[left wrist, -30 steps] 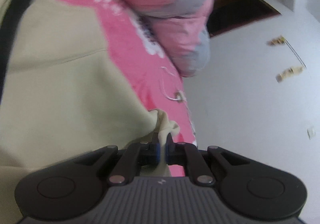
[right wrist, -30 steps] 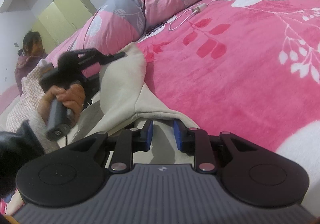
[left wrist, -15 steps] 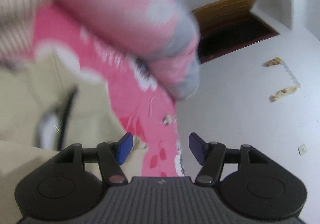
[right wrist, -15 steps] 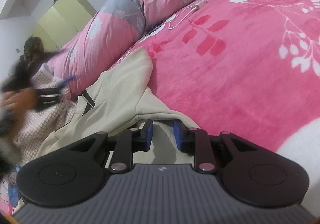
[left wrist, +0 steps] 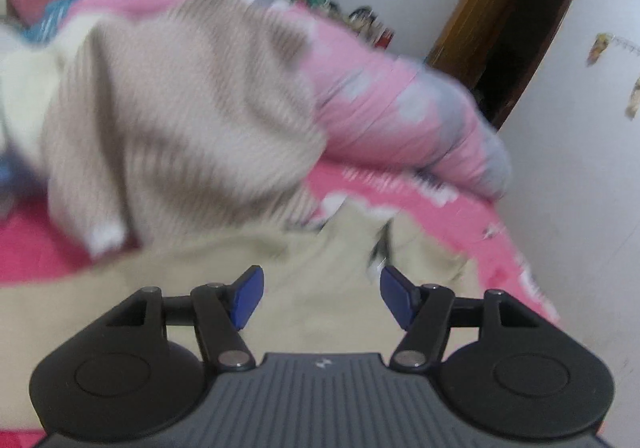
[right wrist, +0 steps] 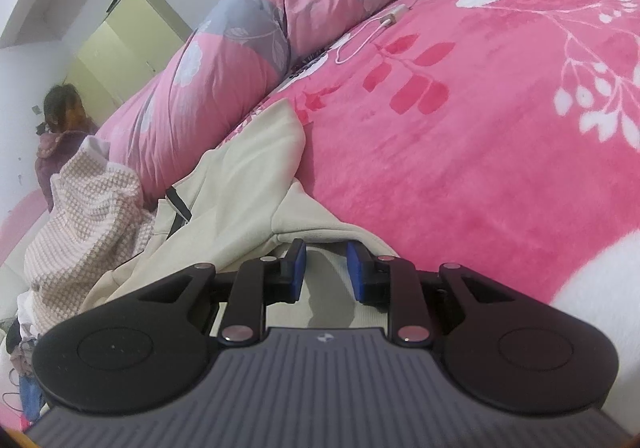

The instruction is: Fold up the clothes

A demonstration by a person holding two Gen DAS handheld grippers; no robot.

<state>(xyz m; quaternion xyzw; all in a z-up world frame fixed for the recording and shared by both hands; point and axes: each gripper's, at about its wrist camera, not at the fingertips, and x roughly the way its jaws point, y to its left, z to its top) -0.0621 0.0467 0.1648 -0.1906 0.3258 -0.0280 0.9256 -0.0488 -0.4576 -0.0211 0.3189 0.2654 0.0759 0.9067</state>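
Observation:
A cream sweatshirt (right wrist: 248, 176) with a black strap lies spread on the pink bed. My right gripper (right wrist: 326, 260) sits low at its near edge, and the ribbed hem (right wrist: 328, 288) runs between the blue pads, which are closed on it. In the left wrist view the same cream sweatshirt (left wrist: 320, 260) lies below my left gripper (left wrist: 320, 284). Its jaws are opening, well apart, with nothing between them. A pink-and-white knit sweater (left wrist: 180, 120) is heaped just beyond, blurred by motion.
The knit sweater (right wrist: 88, 208) lies at the bed's left edge. A rolled pink and grey quilt (right wrist: 260, 48) runs along the far side. A white charger cable (right wrist: 372, 32) lies on the pink blanket (right wrist: 500, 168). A person (right wrist: 64, 120) stands by a green wardrobe (right wrist: 132, 36). A brown door (left wrist: 500, 28) is behind.
My left gripper let go of the cream sweatshirt's corner, opened wide and swung up and away, out of the right wrist view. The folded part now lies flat. My right gripper kept still.

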